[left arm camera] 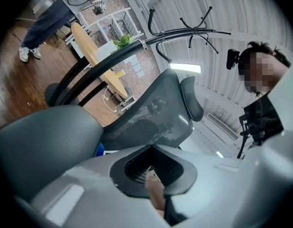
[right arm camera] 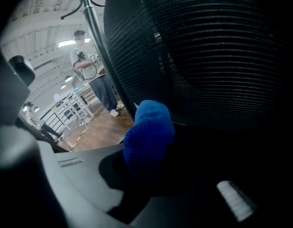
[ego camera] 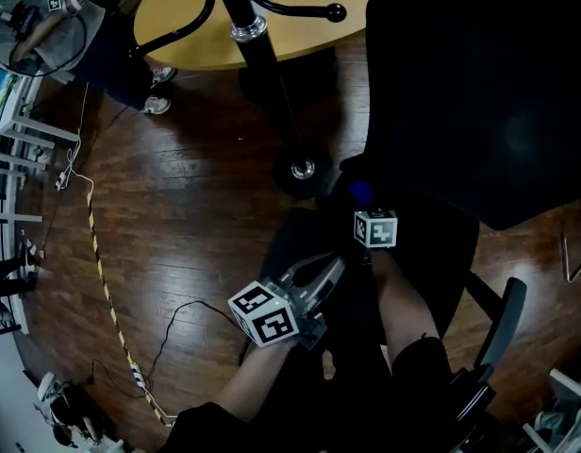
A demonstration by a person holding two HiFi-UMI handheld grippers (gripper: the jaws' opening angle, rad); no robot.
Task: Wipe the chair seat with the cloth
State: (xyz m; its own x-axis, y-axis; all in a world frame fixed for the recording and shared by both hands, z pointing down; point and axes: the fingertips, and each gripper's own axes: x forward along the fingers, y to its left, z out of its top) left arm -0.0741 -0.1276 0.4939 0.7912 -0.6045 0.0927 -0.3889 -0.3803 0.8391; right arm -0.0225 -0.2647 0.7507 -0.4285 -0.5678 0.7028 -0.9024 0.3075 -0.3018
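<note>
The black office chair fills the right of the head view, with its seat [ego camera: 439,249] below the mesh back [ego camera: 498,92]. My right gripper [ego camera: 364,202] is shut on a blue cloth [ego camera: 360,192] and holds it on the seat's far left part. In the right gripper view the cloth [right arm camera: 149,127] bulges from the dark jaws, close to the mesh back [right arm camera: 208,56]. My left gripper [ego camera: 323,270] hovers at the seat's left front edge, behind the right one, open and holding nothing. Its own view shows the chair back [left arm camera: 151,113] and the right gripper's grey body [left arm camera: 89,194].
A coat stand's black pole [ego camera: 257,36] and base [ego camera: 303,168] stand just left of the chair, beside a round wooden table [ego camera: 224,36]. A person [ego camera: 45,17] stands at top left. A cable [ego camera: 177,314] and striped tape lie on the wood floor. An armrest [ego camera: 503,319] juts out on the right.
</note>
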